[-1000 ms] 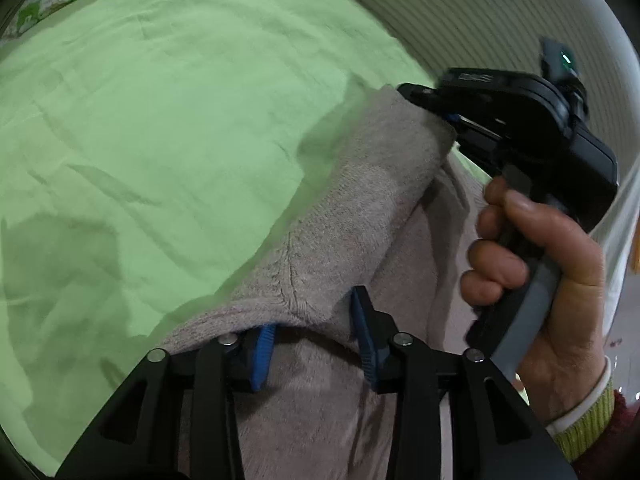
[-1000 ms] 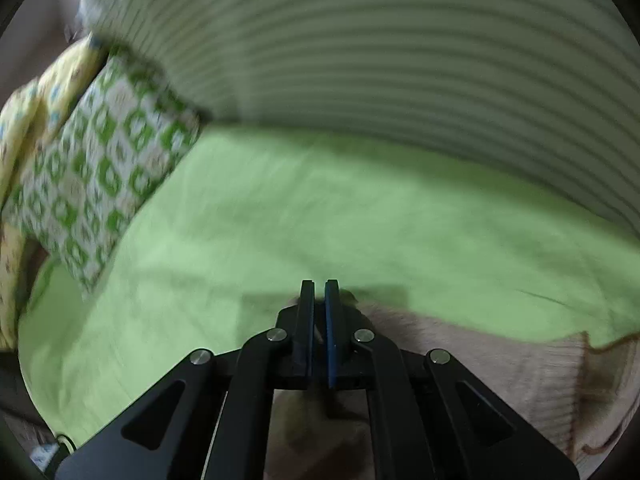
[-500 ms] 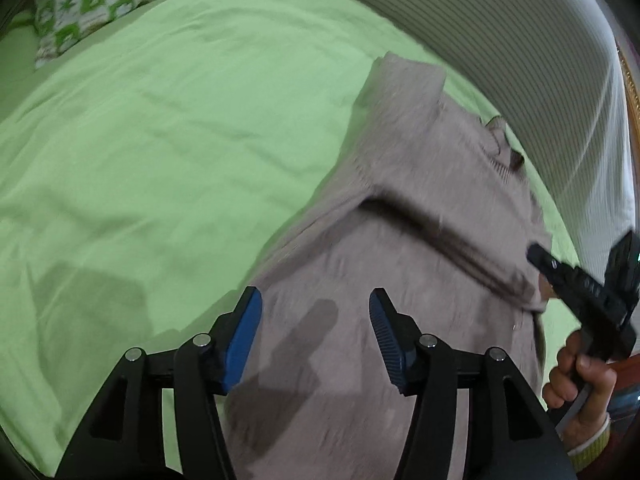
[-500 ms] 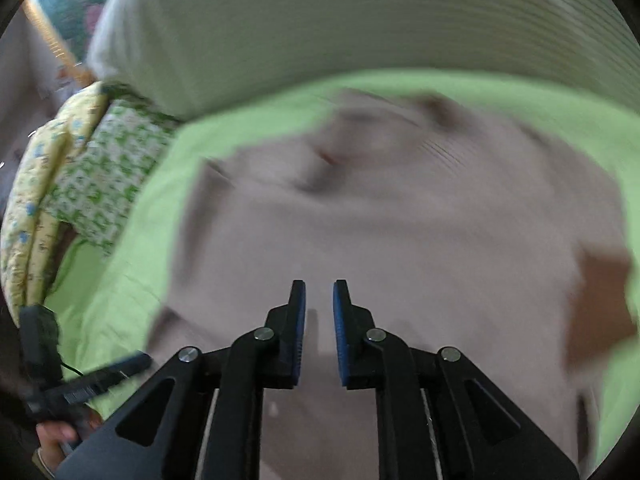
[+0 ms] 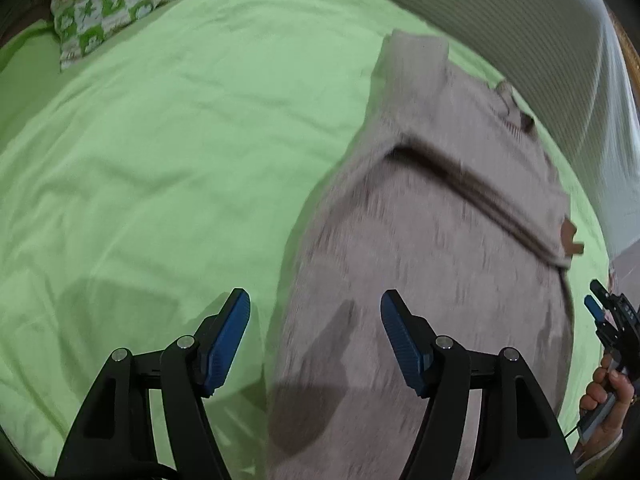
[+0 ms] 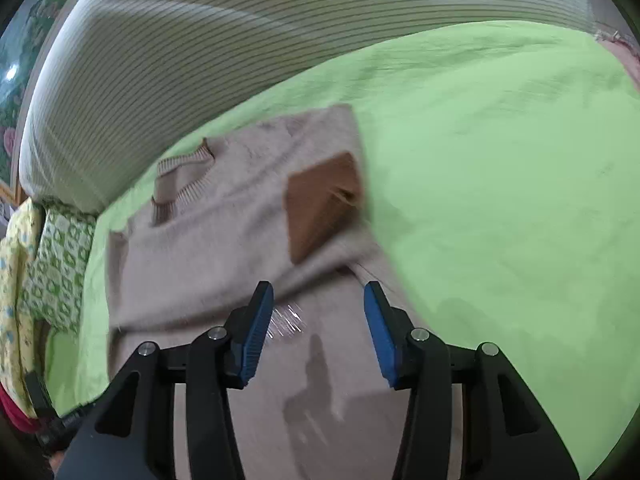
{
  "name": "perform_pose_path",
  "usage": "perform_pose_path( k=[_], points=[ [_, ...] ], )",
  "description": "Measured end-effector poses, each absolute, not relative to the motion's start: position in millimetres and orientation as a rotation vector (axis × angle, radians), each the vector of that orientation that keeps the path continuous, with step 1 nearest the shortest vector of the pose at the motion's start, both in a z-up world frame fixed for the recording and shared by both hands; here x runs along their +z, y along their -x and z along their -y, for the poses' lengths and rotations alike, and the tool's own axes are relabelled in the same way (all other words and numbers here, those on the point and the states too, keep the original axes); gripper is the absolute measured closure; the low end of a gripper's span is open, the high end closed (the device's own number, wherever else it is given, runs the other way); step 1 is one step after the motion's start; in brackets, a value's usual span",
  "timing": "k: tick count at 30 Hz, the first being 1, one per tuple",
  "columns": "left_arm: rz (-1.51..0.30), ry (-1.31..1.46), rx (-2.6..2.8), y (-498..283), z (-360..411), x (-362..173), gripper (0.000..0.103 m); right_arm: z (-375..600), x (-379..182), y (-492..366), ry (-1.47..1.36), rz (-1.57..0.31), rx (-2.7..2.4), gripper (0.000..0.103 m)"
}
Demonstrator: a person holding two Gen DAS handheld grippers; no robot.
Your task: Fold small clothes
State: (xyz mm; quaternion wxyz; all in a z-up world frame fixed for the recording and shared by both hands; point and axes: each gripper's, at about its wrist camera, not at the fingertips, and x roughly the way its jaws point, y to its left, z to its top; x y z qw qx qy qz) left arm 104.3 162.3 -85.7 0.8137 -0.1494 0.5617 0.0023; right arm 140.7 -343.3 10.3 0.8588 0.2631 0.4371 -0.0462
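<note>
Sweater (image 6: 224, 240), fuzzy beige knit with brown patch (image 6: 320, 200), under both tools (image 5: 316, 320) (image 6: 318, 320), each spread wide, empty.

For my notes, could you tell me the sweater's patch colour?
Brown patch, clearest in the right wrist view.

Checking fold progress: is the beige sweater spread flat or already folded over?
Partly folded: the sweater has its sleeve with the brown patch laid across the body; the lower body is still spread on the green sheet.

One beige sweater (image 5: 432, 240) lies on one green bedsheet (image 5: 160, 160); one brown patch (image 6: 320, 204) shows on the sweater, and two patterned pillows (image 6: 60, 264) sit beyond it.
</note>
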Motion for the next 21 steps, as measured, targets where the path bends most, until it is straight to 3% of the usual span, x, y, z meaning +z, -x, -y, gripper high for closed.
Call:
perform_pose_path(
  k=[21],
  points=[
    [-1.364, 0.265, -0.180, 27, -155, -103, 0.022, 339, -12, 45, -0.512, -1.049, -0.111, 0.047]
  ],
)
